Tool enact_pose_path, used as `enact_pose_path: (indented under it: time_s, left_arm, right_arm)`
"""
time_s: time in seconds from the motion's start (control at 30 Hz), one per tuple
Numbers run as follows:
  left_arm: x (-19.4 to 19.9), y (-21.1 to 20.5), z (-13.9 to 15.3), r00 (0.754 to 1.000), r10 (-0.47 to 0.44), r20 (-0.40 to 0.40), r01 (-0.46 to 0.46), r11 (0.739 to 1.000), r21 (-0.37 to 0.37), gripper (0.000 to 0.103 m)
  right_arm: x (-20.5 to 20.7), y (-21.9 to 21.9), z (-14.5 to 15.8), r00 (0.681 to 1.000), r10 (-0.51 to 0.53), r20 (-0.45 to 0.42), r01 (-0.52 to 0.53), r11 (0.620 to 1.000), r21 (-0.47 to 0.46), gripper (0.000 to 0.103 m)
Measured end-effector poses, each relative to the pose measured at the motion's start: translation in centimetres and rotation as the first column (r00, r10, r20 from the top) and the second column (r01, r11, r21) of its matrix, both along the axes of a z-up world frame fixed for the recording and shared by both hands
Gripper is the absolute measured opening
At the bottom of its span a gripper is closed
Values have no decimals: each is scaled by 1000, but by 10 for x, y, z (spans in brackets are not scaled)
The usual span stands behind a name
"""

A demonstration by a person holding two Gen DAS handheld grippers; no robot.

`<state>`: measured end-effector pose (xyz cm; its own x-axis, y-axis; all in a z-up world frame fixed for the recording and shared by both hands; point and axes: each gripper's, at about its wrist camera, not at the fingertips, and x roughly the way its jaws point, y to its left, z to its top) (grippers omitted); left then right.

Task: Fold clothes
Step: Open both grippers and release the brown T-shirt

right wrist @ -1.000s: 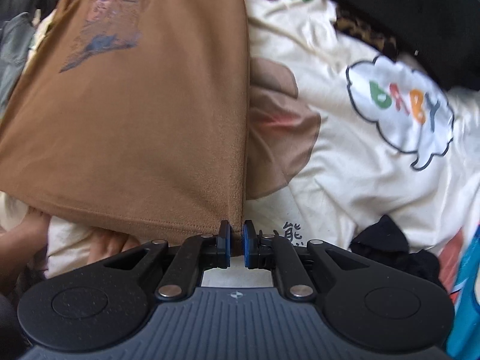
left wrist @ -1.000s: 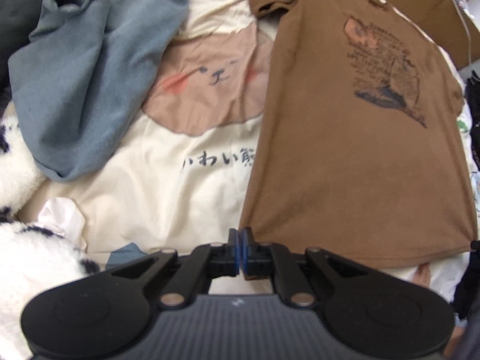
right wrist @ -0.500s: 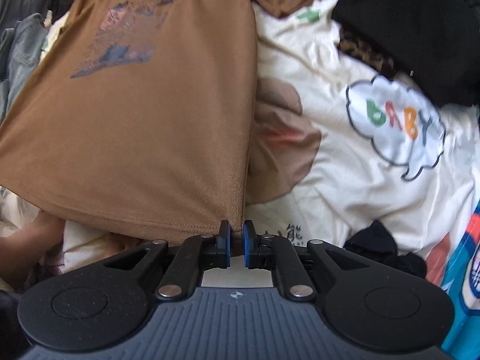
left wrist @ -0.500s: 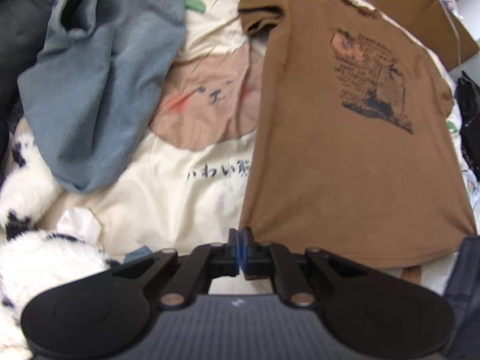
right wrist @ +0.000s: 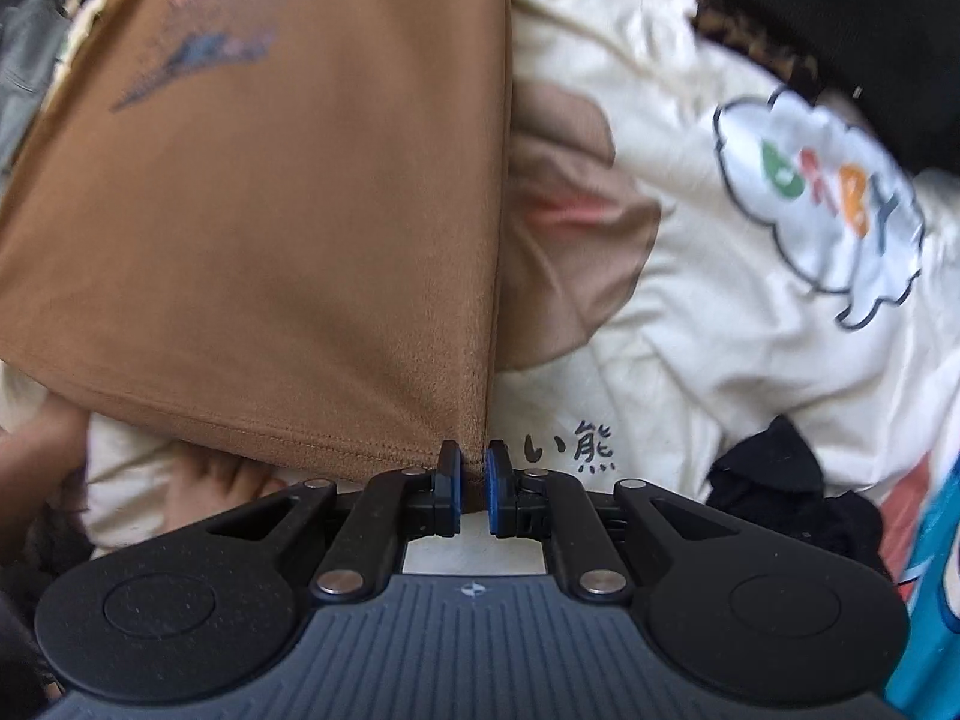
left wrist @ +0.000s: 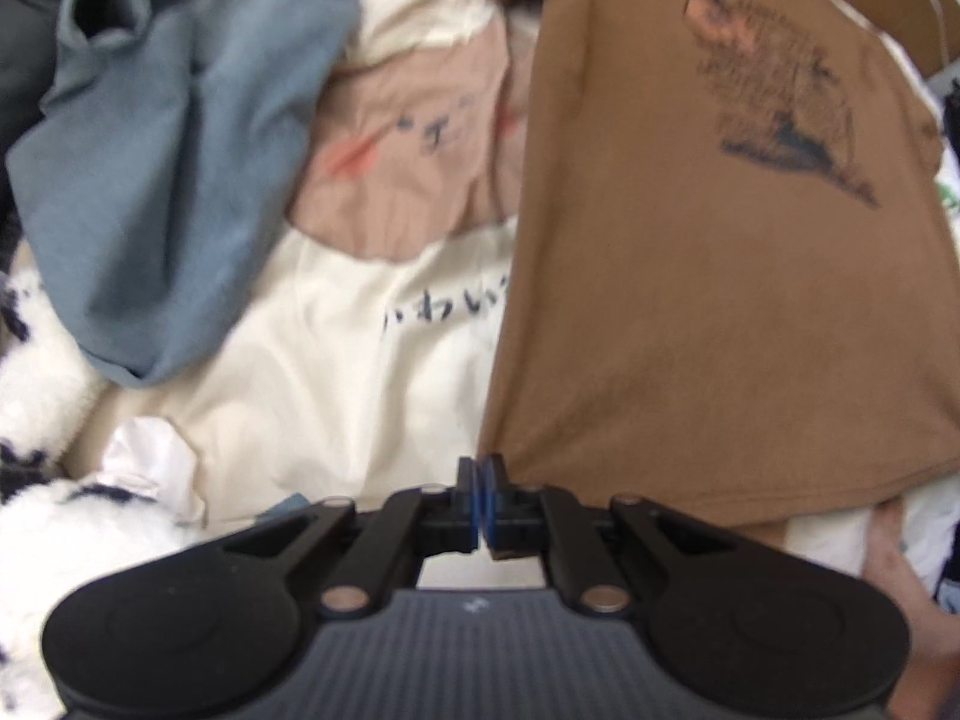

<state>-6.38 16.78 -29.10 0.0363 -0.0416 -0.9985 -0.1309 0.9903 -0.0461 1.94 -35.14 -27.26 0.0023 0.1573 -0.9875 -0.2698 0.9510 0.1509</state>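
Brown T-shirt (left wrist: pixel 708 312) spread print-up over a cream bear-print sheet (left wrist: pixel 336 384), hem toward the cameras, pinched at both lower corners. Left gripper (left wrist: pixel 482 495) with fingers pressed together on the hem's left corner; right gripper (right wrist: pixel 471 483) clamped on the right corner, a fold of fabric between the pads. Likely risks: only a thin bite of cloth in each grip, so a slipped corner under a sharp tug; uneven lift from the two sides, hence a skewed crease; the loose sheet dragged along underneath; a snag on the blue-grey garment (left wrist: pixel 174 138) or the black garment (right wrist: pixel 840 12) close by. Count: one brown shirt, two grippers, one sheet, one blue-grey garment, one black garment.
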Motion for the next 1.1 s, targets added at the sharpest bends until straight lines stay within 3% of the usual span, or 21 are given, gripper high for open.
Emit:
enact_pose_path:
  time_s: [0.3, 0.47, 0.57, 0.73, 0.83, 0.9, 0.97, 1.1]
  left_arm:
    - [3, 1, -56, 998, -2, -60, 3, 1000, 26, 2]
    - [-2, 4, -73, 997, 31, -70, -30, 999, 24, 3]
    - [-7, 6, -78, 995, 40, -91, -37, 999, 30, 7]
    - [-16, 13, -71, 994, 46, -103, -40, 997, 59, 19]
    - [-22, 23, -64, 990, 80, -114, -72, 994, 78, 17]
    - [-23, 28, -52, 991, 94, -96, -88, 994, 68, 18]
    - [-24, 34, -39, 992, 103, -69, -99, 993, 59, 29]
    - [-19, 41, -9, 996, 93, 12, -93, 994, 65, 40]
  right_arm:
    - [1, 3, -35, 999, -41, -28, 40, 999, -29, 6]
    - [0, 4, -42, 998, -65, -19, 64, 997, -37, 7]
    - [0, -1, -42, 994, -105, -15, 104, 994, -30, 13]
    - [-1, -11, -14, 986, -162, 44, 163, 987, -5, 24]
    - [-2, -17, 3, 977, -197, 79, 197, 980, 11, 34]
    - [-3, -22, 14, 970, -220, 102, 219, 975, 23, 46]
    - [-3, -26, 25, 962, -243, 125, 241, 970, 35, 49]
    - [1, -33, 54, 924, -323, 203, 304, 945, 119, 63]
